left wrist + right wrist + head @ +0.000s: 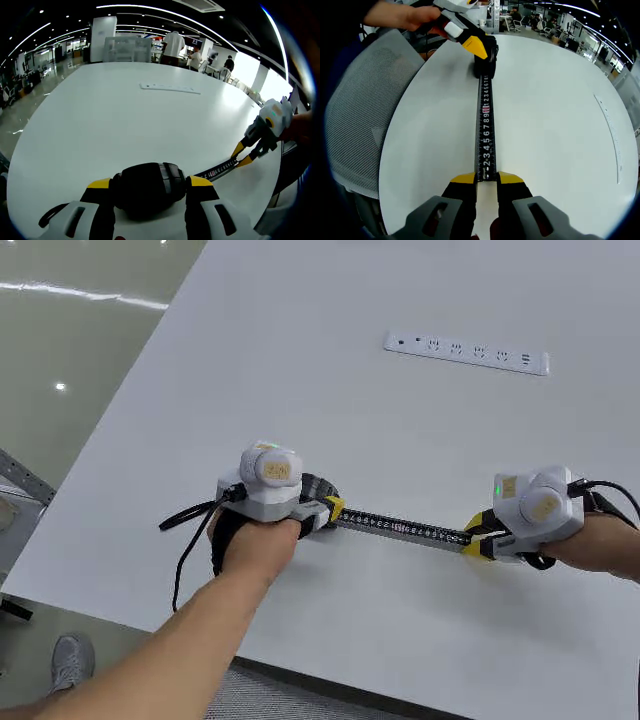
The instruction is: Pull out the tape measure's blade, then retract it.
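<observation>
While my left gripper [325, 510] clamps the tape measure case [148, 189], my right gripper [486, 179] pinches the blade [485, 125] tip, well apart; pull-out judged largely done; next, guide the tip back caseward under control.

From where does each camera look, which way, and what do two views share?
Head view: on the headset, looking down at the table; both forearms show.
Left gripper view: on the left gripper, facing across the table; jaws clamp the tape measure case.
Right gripper view: on the right gripper, facing along the blade its jaws pinch.
Shared: the blade.
</observation>
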Demonstrator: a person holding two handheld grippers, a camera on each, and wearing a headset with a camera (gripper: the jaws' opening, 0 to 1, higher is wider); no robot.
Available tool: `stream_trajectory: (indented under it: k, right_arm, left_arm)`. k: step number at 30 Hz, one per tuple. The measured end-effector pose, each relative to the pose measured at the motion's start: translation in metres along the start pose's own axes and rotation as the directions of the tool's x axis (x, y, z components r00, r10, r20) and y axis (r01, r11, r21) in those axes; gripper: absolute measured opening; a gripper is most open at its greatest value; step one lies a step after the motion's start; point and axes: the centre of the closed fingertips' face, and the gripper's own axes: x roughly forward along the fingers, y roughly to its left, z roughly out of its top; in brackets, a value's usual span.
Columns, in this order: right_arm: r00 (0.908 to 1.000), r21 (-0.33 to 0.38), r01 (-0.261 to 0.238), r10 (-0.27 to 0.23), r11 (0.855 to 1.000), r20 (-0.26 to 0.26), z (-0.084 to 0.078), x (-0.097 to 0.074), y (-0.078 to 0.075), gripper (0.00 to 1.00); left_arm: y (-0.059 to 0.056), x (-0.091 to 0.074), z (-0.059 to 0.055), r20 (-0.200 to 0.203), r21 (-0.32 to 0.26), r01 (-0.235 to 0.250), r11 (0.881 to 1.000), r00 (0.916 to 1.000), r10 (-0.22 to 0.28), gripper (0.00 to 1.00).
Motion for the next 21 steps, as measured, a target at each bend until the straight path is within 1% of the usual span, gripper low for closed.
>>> stream_trajectory:
  k: [16,21]
  right_arm:
    - [0.9995,-0.005,-0.002,0.003,1.0,0.031,0.02,0.017,-0.001,0.11]
    - [0.9991,-0.006,-0.003,0.003,1.0,0.043,0.03,0.02,0.002,0.11]
  left_arm:
    - [0.0,-0.001,0.0,0.001,-0.002,0.002,1.0,1.0,-0.002,0.52]
    - [0.0,-0.001,0.0,0.003,-0.003,0.004,1.0,1.0,-0.004,0.52]
